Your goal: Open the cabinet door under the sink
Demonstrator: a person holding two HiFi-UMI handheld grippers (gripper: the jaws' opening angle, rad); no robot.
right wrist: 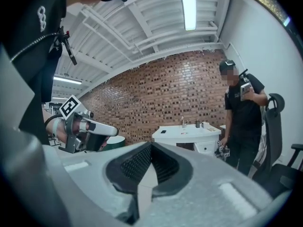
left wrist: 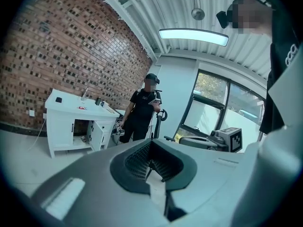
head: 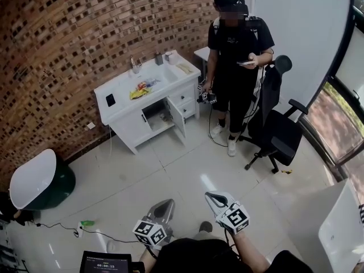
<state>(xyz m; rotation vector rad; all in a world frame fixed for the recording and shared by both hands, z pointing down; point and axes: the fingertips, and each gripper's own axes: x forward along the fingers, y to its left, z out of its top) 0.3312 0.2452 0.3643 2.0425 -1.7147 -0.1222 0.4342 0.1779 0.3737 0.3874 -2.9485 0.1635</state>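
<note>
Ahead — boxy white cabinet (head: 128, 127), rough brick wall (head: 57, 50)

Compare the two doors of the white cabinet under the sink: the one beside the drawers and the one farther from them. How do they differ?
The far door, away from the drawers, is shut, flush with the cabinet front; the door beside the drawers is swung out into the room. The far door hides its side, while the door beside the drawers exposes the dark compartment. Both are white upright panels.
</note>
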